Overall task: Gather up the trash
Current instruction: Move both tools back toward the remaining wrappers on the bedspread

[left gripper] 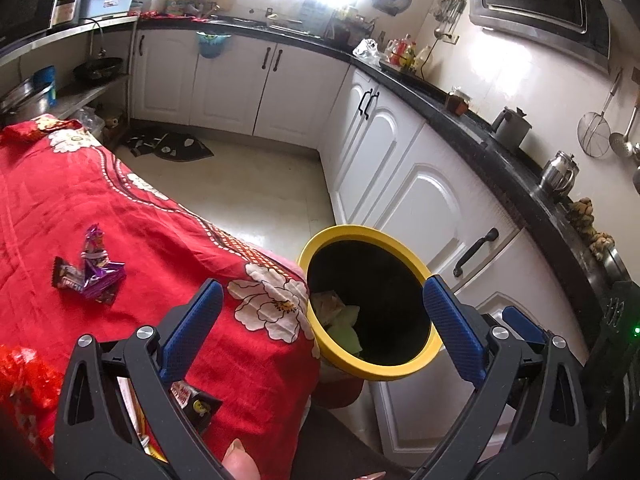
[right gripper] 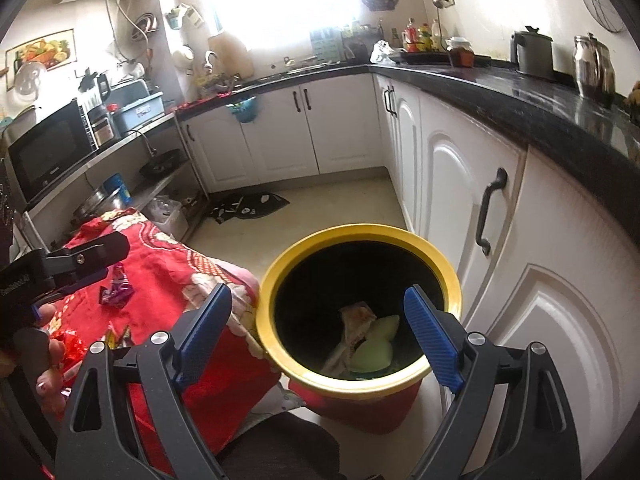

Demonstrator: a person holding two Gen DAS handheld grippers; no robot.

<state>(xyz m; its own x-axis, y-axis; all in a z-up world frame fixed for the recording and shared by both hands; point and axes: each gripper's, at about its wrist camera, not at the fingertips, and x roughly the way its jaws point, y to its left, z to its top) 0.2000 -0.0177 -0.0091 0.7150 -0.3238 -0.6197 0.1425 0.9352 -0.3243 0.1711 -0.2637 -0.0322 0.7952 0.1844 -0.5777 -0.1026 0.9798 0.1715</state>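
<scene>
Blue-padded left gripper gapes wide, holding nothing, over the red floral cloth with two purple wrappers, print unreadable. Right-wrist view: right gripper equally wide above one yellow-rimmed bin with a few scraps inside.

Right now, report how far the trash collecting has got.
Done: a crumpled wrapper and green scraps lie in the bin. In hand: nothing; the left gripper and right gripper are both open and empty. Left: the purple wrappers on the red cloth, and more packets at its near edge.
</scene>
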